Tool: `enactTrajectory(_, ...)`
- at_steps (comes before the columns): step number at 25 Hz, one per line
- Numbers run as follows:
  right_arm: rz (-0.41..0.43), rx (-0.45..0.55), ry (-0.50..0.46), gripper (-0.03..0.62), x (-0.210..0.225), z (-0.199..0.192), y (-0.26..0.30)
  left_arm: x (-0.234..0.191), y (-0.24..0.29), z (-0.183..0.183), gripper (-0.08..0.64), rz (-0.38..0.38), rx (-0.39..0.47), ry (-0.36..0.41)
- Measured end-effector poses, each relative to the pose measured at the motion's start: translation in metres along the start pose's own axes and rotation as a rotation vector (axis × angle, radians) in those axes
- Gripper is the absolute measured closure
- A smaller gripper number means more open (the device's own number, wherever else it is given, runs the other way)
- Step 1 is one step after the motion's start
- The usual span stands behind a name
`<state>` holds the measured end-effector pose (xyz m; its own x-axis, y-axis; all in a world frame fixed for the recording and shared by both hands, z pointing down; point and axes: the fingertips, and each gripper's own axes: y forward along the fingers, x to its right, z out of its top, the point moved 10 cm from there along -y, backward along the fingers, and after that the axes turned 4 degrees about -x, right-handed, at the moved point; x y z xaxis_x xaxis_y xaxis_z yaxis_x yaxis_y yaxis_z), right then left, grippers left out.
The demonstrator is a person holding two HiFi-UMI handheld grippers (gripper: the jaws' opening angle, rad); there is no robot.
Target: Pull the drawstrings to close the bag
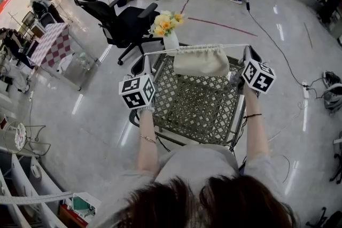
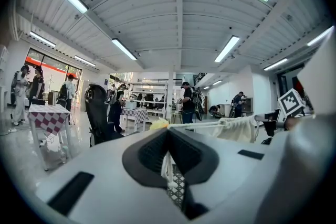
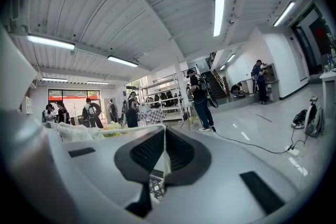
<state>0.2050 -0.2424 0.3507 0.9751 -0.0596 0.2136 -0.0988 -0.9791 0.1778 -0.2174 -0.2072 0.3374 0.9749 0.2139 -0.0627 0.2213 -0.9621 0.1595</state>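
Note:
A cream drawstring bag (image 1: 201, 60) hangs in the air above a green metal lattice table (image 1: 199, 101), its top gathered along a taut white drawstring (image 1: 160, 51). My left gripper (image 1: 146, 60) is shut on the left end of the drawstring (image 2: 167, 164), which runs between its jaws toward the bag (image 2: 239, 127) on the right. My right gripper (image 1: 247, 52) is shut on the right end of the drawstring (image 3: 160, 164), and the bag (image 3: 73, 132) shows at the left in its view. The two grippers are held wide apart, at about the same height.
A white vase of yellow flowers (image 1: 170, 34) stands at the table's far edge, just behind the bag. A black office chair (image 1: 120, 21) is beyond it, with a checkered table (image 1: 53, 45) to the left. Cables (image 1: 278, 45) cross the floor on the right. People stand at the back.

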Motion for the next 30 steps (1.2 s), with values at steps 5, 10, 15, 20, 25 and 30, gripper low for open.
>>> enactTrajectory(5, -0.016, 0.005, 0.014, 0.568, -0.0010, -0.0028, 0.0007, -0.0048, 0.0002, -0.0031, 0.534, 0.001, 0.002, -0.007)
enactTrajectory(10, -0.021, 0.013, 0.026, 0.568, 0.0006, -0.0053, 0.0000, -0.0045, -0.0003, -0.0046, 0.534, 0.001, 0.004, -0.009)
enactTrajectory(15, -0.025, 0.021, 0.035, 0.568, 0.0006, -0.0048, 0.0016, -0.0063, 0.0005, -0.0043, 0.534, -0.002, 0.006, -0.008)
enactTrajectory(20, -0.052, 0.020, 0.037, 0.568, 0.0017, -0.0027, 0.0005, -0.0080, 0.0027, -0.0039, 0.534, -0.006, 0.008, -0.012)
enactTrajectory(25, -0.049, 0.023, 0.055, 0.568, 0.0028, -0.0040, 0.0017, -0.0090, 0.0029, -0.0044, 0.534, -0.007, 0.009, -0.017)
enactTrajectory(30, -0.068, 0.024, 0.059, 0.568, 0.0057, -0.0037, 0.0009, -0.0074, 0.0043, -0.0054, 0.534, -0.009, 0.012, -0.023)
